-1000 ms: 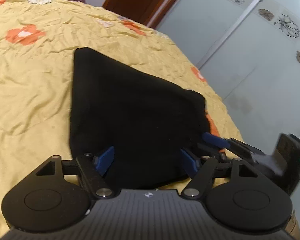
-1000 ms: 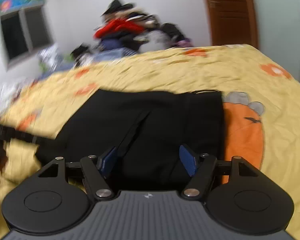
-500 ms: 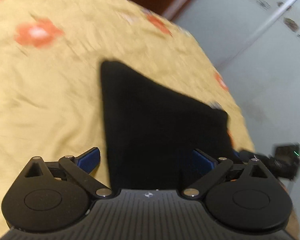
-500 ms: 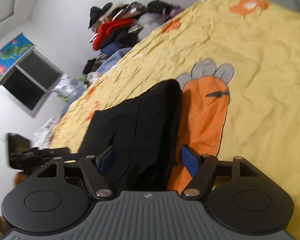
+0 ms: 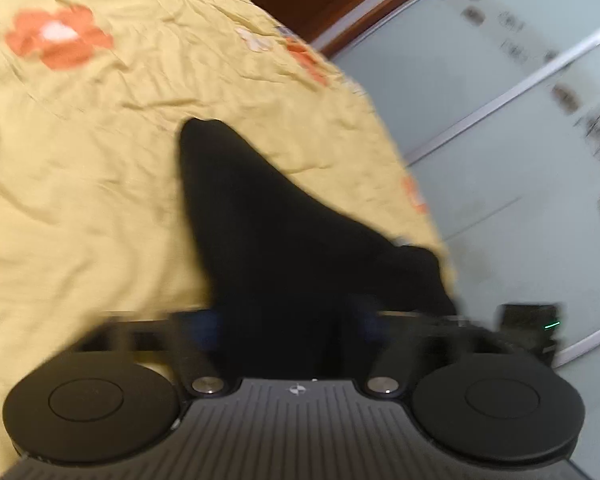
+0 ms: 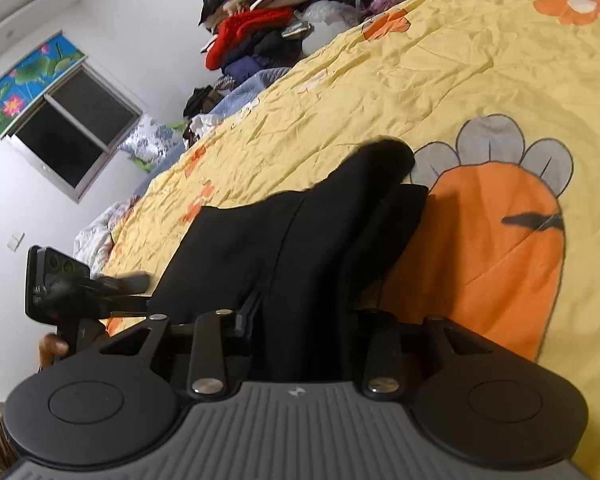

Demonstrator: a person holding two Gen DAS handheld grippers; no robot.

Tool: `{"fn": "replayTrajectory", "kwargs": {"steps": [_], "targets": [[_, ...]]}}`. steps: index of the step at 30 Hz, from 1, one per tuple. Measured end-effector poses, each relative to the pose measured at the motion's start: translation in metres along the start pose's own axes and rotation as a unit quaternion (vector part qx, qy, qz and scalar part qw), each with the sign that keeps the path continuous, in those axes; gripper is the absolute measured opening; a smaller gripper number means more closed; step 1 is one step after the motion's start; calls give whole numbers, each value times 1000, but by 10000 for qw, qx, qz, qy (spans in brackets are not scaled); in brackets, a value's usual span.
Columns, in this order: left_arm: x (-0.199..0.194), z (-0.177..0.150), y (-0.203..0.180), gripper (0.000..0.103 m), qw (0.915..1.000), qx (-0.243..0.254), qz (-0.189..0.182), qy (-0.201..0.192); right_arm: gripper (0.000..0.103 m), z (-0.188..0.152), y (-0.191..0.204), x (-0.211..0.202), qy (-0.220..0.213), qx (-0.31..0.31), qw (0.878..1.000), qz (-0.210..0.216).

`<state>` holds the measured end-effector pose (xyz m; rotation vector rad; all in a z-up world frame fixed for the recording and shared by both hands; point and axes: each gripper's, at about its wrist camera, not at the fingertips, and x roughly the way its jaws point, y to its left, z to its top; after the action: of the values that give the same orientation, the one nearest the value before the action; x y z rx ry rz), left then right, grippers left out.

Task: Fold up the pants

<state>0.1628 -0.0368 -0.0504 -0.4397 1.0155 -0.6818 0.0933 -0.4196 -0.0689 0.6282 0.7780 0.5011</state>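
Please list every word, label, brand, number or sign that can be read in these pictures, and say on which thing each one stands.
No readable text in either view.
Right gripper body: a small white emblem, no letters.
Left gripper body: the same emblem, blurred.
Sliding doors: dark floral decorations, no writing.

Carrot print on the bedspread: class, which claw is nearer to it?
Right. The right claw, closing with the black pants between its jaws, sits just beside the carrot print; the left claw, also closing around them, is across the pants, farther away.
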Motion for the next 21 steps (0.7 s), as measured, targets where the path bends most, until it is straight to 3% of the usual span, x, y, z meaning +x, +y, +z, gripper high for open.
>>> {"fn": "replayTrajectory", "kwargs": {"steps": [1,4,8,12,16,18,19,21], "targets": [[-2,-2,2,27,9999,41,93,-22,31,-3,-2,-5,-38,6,10000,-51],[-14,-4,14,18,9992,-319,-129,-188,29,-7,7,-7,-203,31,9997,-124],[-46,-7,3,17,9981,168,79,-589,29,-2,33,-11,-431,-113,9990,49],[-89,6,-7,17,9900,695,529,-1110,29,10,70,0,-527,-432,9967,431],[-121,23,1,17,9836,788,971,-1303,29,23,94,33,-508,-592,9941,748],[-122,28,14,21,9837,634,1256,-1122,31,28,95,57,-400,-532,9963,543],[-116,30,23,32,9847,616,1361,-901,35,29,93,66,-306,-505,9977,330],[-105,29,39,35,9783,535,1924,-551,43,28,91,85,-110,-705,9967,-398]]}}
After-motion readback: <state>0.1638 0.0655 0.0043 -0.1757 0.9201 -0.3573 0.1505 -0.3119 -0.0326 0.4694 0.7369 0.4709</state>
